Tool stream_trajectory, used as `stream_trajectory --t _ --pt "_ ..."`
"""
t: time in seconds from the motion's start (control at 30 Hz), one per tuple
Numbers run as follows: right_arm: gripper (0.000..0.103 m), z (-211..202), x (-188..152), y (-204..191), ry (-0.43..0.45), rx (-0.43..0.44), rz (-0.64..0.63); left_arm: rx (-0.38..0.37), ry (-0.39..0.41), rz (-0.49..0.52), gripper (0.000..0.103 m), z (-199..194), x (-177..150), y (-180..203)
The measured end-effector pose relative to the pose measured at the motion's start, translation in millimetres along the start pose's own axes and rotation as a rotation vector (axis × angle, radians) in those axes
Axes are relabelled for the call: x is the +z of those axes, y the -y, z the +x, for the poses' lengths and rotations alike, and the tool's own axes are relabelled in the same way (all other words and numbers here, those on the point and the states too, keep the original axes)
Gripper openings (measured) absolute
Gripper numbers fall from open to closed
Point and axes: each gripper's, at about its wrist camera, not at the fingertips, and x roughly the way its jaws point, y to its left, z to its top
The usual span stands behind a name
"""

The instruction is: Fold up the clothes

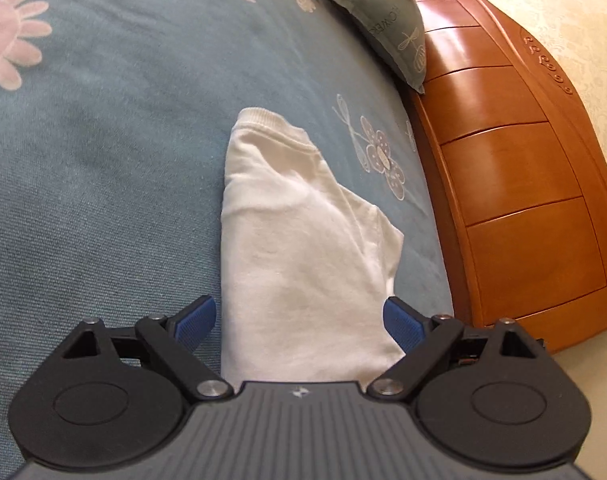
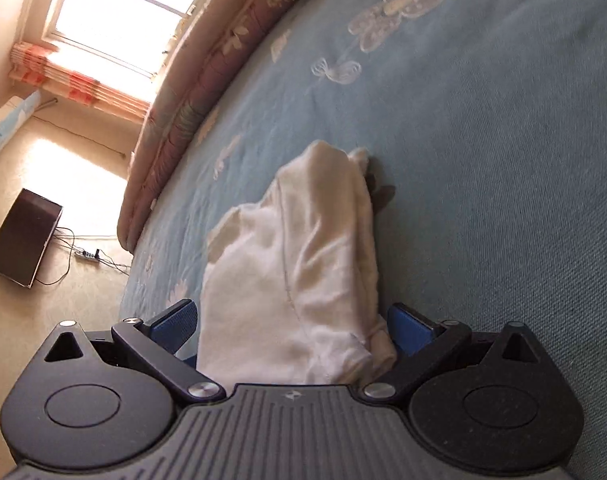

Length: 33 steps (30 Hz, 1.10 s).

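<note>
- Blue bedspread [image 1: 103,160] with stitched pale flowers covers a bed, and on it lies a folded white T-shirt [image 1: 299,248], a long narrow bundle with its ribbed collar at the far end.
- Beside the bed in the left wrist view stands an orange-brown wooden headboard [image 1: 515,184], with a grey-green pillow [image 1: 387,28] propped against it.
- Left gripper [image 1: 299,322] hangs low over the near end of the shirt, its jaws spread wide; the blue pads [image 1: 195,320] flank the cloth on either side, and neither can be seen pressing on it.
- Right gripper [image 2: 293,328] straddles the shirt's other end in the same way, jaws wide apart; whether its right-hand pad touches the rolled hem beside it cannot be told.
- From the right wrist view the white T-shirt [image 2: 299,256] shows a side seam running along its length and a creased, layered edge on the right.
- A rolled pink floral quilt [image 2: 191,92] lies along the far edge of the bed.
- Beyond it a sunlit window [image 2: 115,12] with a striped curtain throws glare onto a beige floor, where a dark box [image 2: 23,236] and a tangle of cables [image 2: 87,254] sit.
</note>
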Motion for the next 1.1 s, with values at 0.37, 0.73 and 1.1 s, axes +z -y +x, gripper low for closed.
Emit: stream_trajectory --t 0.37,0.73,1.1 --pt "0.103 42.8 36.7 -10.4 -0.027 0.043 -0.016 -0.084 -0.056 0.011 0.096 35.2 29.8 2.5" --pt "0.103 27.0 15.3 -6.8 -0.126 0.072 -0.020 -0.107 -0.132 -0.004 0.097 18.4 9.3 -4.8" --pt "0.103 43.7 27.8 -12.6 -0.138 0.070 0.013 -0.099 -0.150 0.012 0.101 32.2 17.6 6.7"
